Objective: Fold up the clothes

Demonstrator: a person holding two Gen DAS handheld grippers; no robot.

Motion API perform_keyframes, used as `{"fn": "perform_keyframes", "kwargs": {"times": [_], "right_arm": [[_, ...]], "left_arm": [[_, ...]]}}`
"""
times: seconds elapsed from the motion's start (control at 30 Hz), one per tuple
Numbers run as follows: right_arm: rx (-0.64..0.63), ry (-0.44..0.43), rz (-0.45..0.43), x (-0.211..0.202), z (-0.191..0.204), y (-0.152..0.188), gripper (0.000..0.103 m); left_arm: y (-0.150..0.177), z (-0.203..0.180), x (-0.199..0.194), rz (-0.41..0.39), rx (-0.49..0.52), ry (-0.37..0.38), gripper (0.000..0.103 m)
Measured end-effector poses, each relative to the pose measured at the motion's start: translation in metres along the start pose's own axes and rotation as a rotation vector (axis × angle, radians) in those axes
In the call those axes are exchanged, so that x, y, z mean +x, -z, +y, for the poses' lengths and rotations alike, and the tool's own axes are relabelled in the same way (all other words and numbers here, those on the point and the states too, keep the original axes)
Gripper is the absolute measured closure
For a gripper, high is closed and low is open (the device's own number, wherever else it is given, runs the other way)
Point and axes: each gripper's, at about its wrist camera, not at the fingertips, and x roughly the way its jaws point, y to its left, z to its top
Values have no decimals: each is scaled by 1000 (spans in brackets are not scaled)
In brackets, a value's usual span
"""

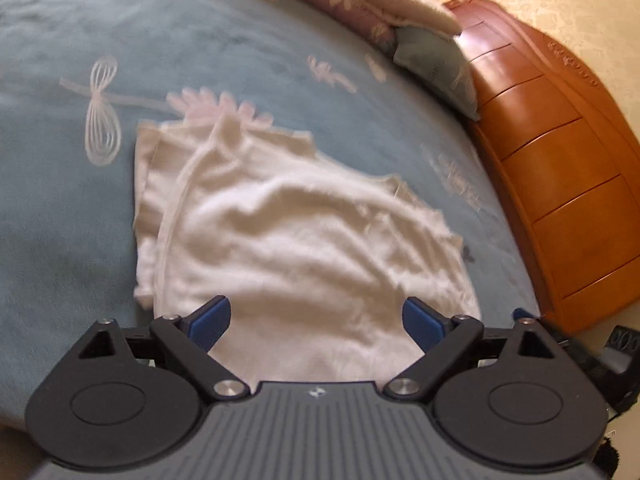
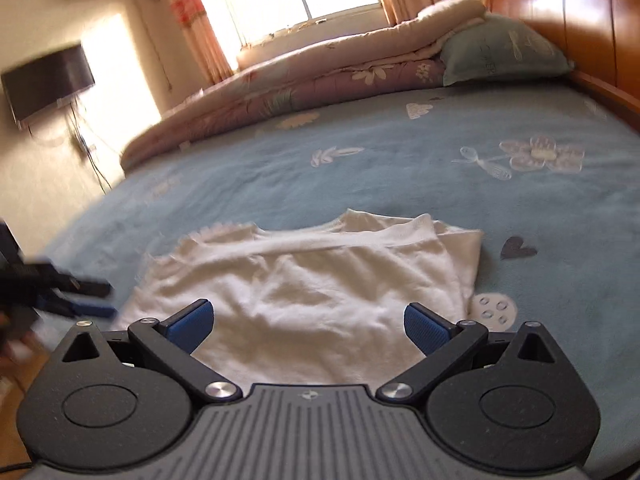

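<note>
White garment (image 1: 296, 232) lies folded near bed's front edge, on blue blanket (image 1: 60, 184); pillow (image 2: 504, 52), rolled quilt (image 2: 304, 80) at far edge, wooden headboard (image 1: 560, 168) beside. Left gripper (image 1: 316, 320) and right gripper (image 2: 308, 324) spread wide above garment, holding nothing.

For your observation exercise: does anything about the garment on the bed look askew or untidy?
Yes. The white garment on the blue bedspread is folded unevenly: lower layers stick out along one side, and its top is wrinkled.

The white shirt (image 1: 304, 240) is soft, matt knit cloth. The blue bedspread (image 1: 60, 200) looks fleecy. The wooden headboard (image 1: 560, 160) is glossy.
</note>
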Motion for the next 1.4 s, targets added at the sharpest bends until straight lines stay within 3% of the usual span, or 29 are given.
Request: {"fn": "perform_keyframes", "kwargs": {"times": [0.13, 0.4, 0.63, 0.77, 0.87, 0.93, 1.0, 1.2, 1.33, 1.4], "right_arm": [[112, -18, 39, 1, -12, 10, 0], [253, 134, 148, 21, -50, 44, 0], [328, 66, 69, 3, -61, 29, 0], [352, 10, 152, 18, -64, 38, 0], [306, 48, 157, 15, -73, 40, 0], [266, 187, 117, 3, -76, 33, 0], [237, 263, 95, -11, -78, 25, 0], [403, 9, 179, -9, -75, 43, 0], [426, -18, 162, 12, -70, 52, 0], [446, 35, 59, 4, -77, 47, 0]], "left_arm": [[13, 6, 11, 36, -12, 6, 10], [28, 19, 10, 43, -19, -23, 10], [24, 22, -4, 20, -29, 25, 10], [24, 23, 1, 48, -32, 42, 10], [24, 29, 5, 60, -45, 18, 10], [24, 32, 7, 68, -52, 1, 10], [22, 28, 3, 61, -29, -13, 10], [20, 5, 6, 79, 30, 40, 10], [22, 1, 20, 115, 50, -9, 10], [25, 5, 22, 103, 58, -91, 11]]}}
